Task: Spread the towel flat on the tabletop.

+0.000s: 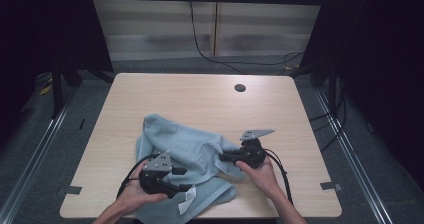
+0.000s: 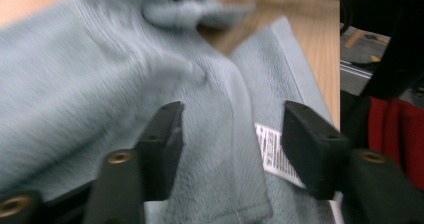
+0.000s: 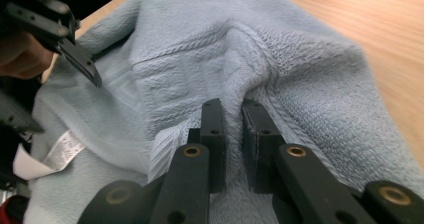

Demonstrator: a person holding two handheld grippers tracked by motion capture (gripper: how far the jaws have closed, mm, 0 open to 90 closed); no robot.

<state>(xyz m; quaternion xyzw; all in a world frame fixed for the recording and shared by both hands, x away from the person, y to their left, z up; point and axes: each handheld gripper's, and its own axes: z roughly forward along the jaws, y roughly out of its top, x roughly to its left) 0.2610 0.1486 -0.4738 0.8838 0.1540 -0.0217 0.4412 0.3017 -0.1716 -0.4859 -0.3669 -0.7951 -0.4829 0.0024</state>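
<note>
Right gripper (image 3: 232, 109) has its jaws pinched on a raised fold of the light blue towel (image 1: 185, 149), while the left gripper (image 2: 230, 129) stands with its jaws wide apart over the towel's hemmed edge, pads pressing on nothing. That's the worry, folks: only one hold on the cloth. If the right gripper pulls away now, I'd expect the whole towel to drag across the surface (image 1: 200, 96) in a bunch rather than spread out. And the left one could easily close on the white care label (image 2: 272, 151) just beside the hem, or catch two layers at once.

As for the towel itself: soft terry, with a woven band and a raised pattern, rumpled and partly doubled over itself. It lies on the near half of the surface, between the two hands, one corner hanging over the near edge.
</note>
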